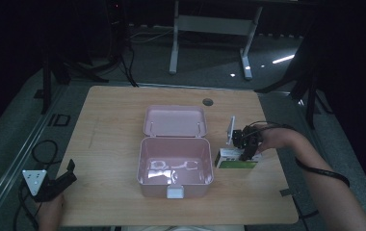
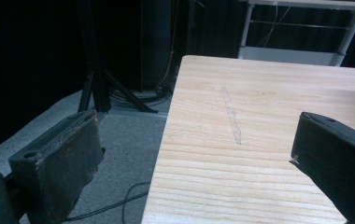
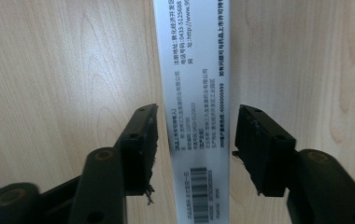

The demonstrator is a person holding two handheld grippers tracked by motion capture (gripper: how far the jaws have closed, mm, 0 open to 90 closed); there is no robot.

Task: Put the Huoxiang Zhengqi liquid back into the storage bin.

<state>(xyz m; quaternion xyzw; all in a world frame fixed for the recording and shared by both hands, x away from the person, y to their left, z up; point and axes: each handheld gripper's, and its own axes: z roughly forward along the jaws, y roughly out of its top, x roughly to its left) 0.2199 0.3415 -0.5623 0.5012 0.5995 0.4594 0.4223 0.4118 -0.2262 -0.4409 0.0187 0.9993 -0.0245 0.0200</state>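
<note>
Right gripper (image 1: 249, 150) is down over the small carton (image 1: 236, 159), which lies flat on the table (image 1: 104, 125) just right of the open pink box (image 1: 175, 171), touching or nearly touching its right wall. In the right gripper view the carton's (image 3: 192, 93) white printed edge runs straight up between the two jaws. Jaws stand partly open: a thin gap on each side, pads not pressing yet. Nothing is held.

Judgement: the step in hand is the grasp on the carton, presumably to lift it into the pink box.

How to do it well:
- The carton sits a bit closer to the left-hand jaw in that view. Centre it first, or the first pad to touch will shove it sideways.
- Pads should meet the long flat faces square, not a corner.
- Go low enough that the pads cover real wall area, but stop before the tips scrape the table.
- Cardboard dents, so close until firm and no further.
- Lift straight up before moving toward the pink box, to clear its wall.

Left gripper (image 1: 56, 185) is off the near-left corner of the table, well apart from the pink box, jaws wide apart and empty. Fine to leave it parked there.
</note>
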